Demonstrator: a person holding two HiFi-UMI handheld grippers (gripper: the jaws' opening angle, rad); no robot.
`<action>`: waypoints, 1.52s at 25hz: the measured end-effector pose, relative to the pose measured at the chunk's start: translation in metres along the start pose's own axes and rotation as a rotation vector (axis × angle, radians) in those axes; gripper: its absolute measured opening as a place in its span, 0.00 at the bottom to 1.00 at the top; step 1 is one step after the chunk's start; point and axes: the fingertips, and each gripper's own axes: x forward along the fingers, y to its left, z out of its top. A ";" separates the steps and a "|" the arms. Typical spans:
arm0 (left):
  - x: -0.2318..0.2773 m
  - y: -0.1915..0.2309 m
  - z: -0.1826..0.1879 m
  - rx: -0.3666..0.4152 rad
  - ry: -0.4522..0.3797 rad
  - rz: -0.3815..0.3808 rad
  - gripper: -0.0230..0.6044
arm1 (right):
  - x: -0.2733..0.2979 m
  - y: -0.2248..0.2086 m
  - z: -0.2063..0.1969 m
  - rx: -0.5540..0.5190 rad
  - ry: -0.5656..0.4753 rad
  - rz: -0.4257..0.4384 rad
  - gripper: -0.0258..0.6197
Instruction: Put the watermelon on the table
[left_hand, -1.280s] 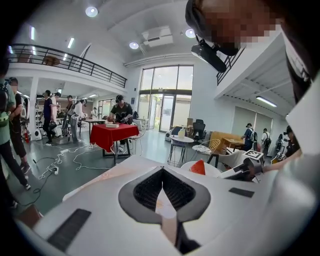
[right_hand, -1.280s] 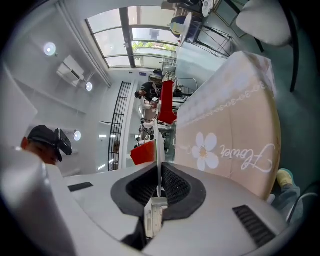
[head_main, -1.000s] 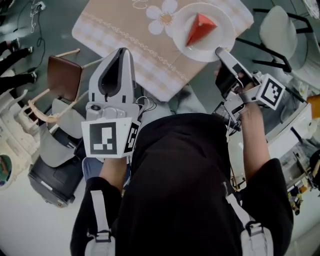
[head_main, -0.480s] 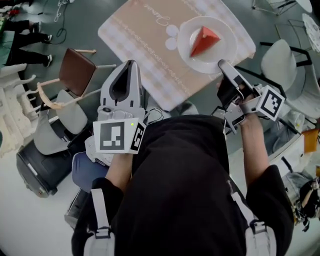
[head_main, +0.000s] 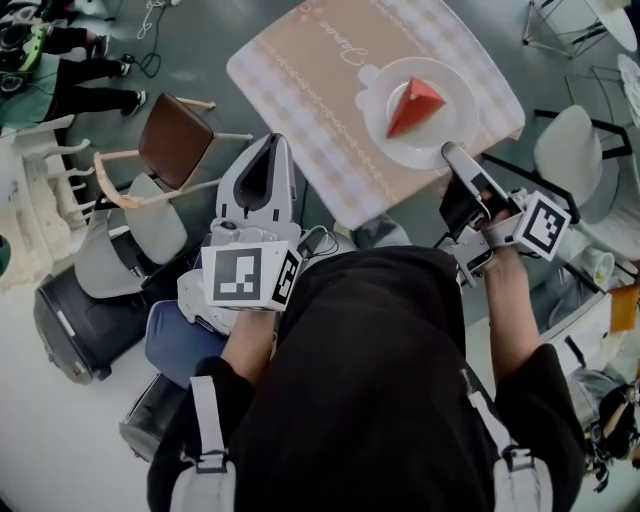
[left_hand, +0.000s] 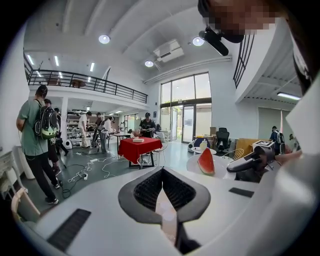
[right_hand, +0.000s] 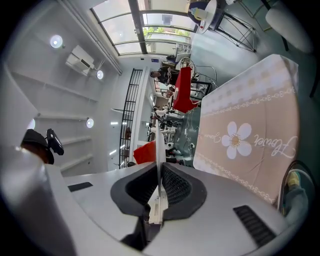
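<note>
A red watermelon wedge lies on a white plate over the near right corner of the table, which has a checked beige cloth. My right gripper is shut on the plate's near rim. In the right gripper view the plate shows edge-on between the pads of the right gripper, with the wedge behind. My left gripper is shut and holds nothing, left of the plate near the table's front edge. The left gripper view shows the wedge and the right gripper.
A wooden chair stands left of the table and a white chair to its right. Grey bins sit on the floor at the left. Several people and a red-clothed table are farther off.
Both grippers have risen a little, and the plate with the wedge has stayed in the right one's grip. The head view has swung, so the table sits further right.
</note>
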 end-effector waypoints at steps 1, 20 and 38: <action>-0.002 0.001 -0.001 0.002 -0.001 -0.002 0.05 | -0.001 0.001 -0.003 -0.003 0.000 0.001 0.09; -0.136 0.016 -0.028 -0.026 -0.084 -0.014 0.05 | -0.037 0.047 -0.131 -0.037 -0.022 0.029 0.09; -0.260 -0.009 -0.069 -0.021 -0.136 -0.071 0.05 | -0.107 0.064 -0.260 -0.023 -0.056 0.043 0.09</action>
